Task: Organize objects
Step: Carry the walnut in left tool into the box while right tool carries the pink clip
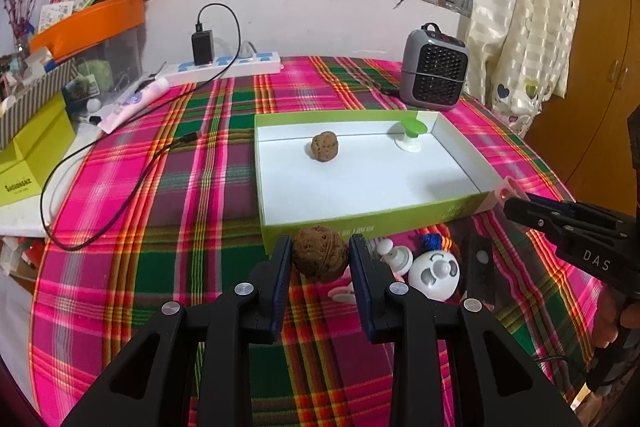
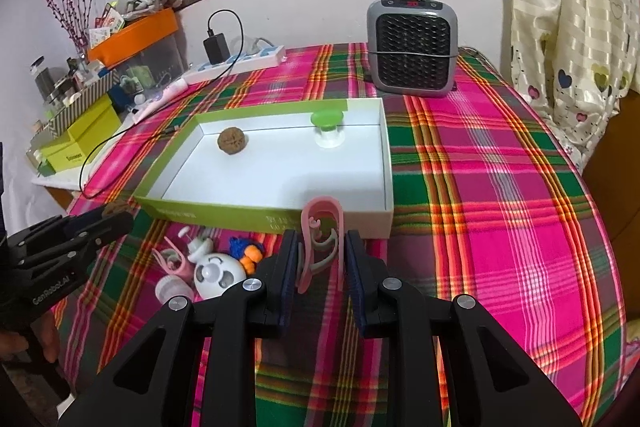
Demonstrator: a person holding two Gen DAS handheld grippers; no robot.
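Observation:
My left gripper is shut on a brown walnut, held just in front of the near wall of the green box lid. My right gripper is shut on a pink clip, at the lid's near right corner. Inside the lid lie another walnut and a green-topped white knob. On the cloth before the lid lies a small pile: a white round face toy, a blue and orange piece and a second pink clip.
A grey fan heater stands behind the lid. A power strip with a black charger and its cable lies at the back left. Yellow-green boxes and an orange tray crowd the left. A curtain hangs at right.

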